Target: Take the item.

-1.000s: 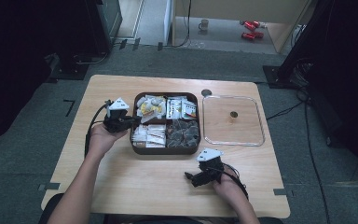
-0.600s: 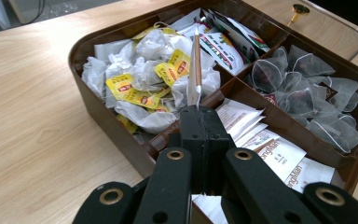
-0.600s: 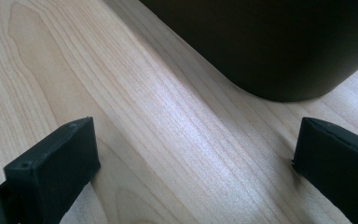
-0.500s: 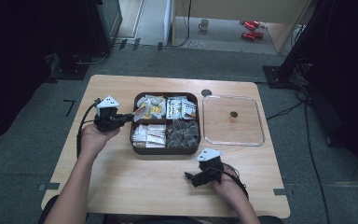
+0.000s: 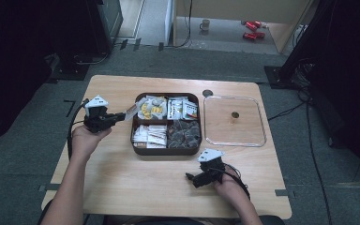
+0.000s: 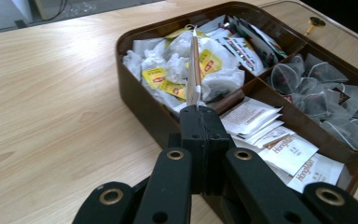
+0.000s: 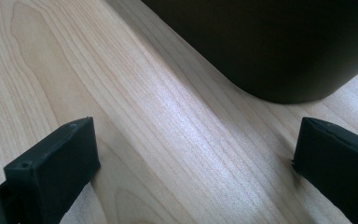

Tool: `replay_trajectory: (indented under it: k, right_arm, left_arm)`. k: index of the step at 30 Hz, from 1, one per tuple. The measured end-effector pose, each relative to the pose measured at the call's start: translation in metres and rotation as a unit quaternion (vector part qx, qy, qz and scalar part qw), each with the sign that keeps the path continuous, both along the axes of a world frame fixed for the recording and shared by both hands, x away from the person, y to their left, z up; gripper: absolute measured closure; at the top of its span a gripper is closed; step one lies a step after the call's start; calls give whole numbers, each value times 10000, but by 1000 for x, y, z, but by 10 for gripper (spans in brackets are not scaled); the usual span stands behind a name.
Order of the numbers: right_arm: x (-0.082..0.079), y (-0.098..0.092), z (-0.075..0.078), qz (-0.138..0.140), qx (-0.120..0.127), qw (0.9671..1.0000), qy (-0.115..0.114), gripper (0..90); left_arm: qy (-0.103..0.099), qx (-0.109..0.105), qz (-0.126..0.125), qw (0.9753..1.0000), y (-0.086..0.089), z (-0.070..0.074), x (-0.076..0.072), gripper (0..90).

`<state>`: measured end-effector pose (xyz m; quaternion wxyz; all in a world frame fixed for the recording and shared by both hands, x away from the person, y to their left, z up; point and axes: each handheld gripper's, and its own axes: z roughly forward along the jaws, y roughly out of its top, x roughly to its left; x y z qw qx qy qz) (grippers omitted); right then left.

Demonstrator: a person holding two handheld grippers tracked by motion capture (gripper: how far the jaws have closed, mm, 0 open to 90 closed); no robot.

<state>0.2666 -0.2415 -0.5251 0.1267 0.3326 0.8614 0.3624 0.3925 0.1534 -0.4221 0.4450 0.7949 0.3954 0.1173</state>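
A dark brown tray (image 5: 166, 151) with four compartments of tea bags and sachets sits mid-table. My left gripper (image 5: 122, 115) hovers just left of it, shut on a thin tea bag packet (image 5: 132, 111). In the left gripper view the packet (image 6: 195, 70) stands edge-on above the shut left gripper (image 6: 200, 116), over the compartment of yellow-labelled tea bags (image 6: 177, 70) by the tray's wall (image 6: 135, 93). My right gripper (image 5: 190, 178) rests low on the table in front of the tray. In its own view the right gripper (image 7: 191, 154) stands open, nothing between the jaws, facing the tray's dark wall (image 7: 270, 46).
A clear square lid (image 5: 243, 133) with a small knob (image 5: 235, 114) lies to the right of the tray. The other compartments hold white sachets (image 5: 150, 136), mesh pyramid bags (image 5: 183, 133) and printed sachets (image 5: 183, 108). Bare wood lies left of and in front of the tray.
My left gripper has drawn back to the left, away from the tray, with the packet held in it. The right gripper has stayed where it was.
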Motion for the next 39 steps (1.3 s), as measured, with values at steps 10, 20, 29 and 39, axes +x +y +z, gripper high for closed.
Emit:
replay_trajectory:
  k: [10,20,29,39]
  right_arm:
    - [1,0,0,40,0,10000,3,0]
    - [2,0,0,55,-1,10000,-3,0]
    - [2,0,0,56,-6,10000,-2,0]
    - [2,0,0,57,-6,10000,-3,0]
  left_arm:
    - [33,-45,280,9996,21,-2,-1,900]
    - [152,-64,529,9985,36,-10,1,900]
    - [413,45,637,9971,36,-32,11,900]
    - [542,216,447,9973,22,-44,14,900]
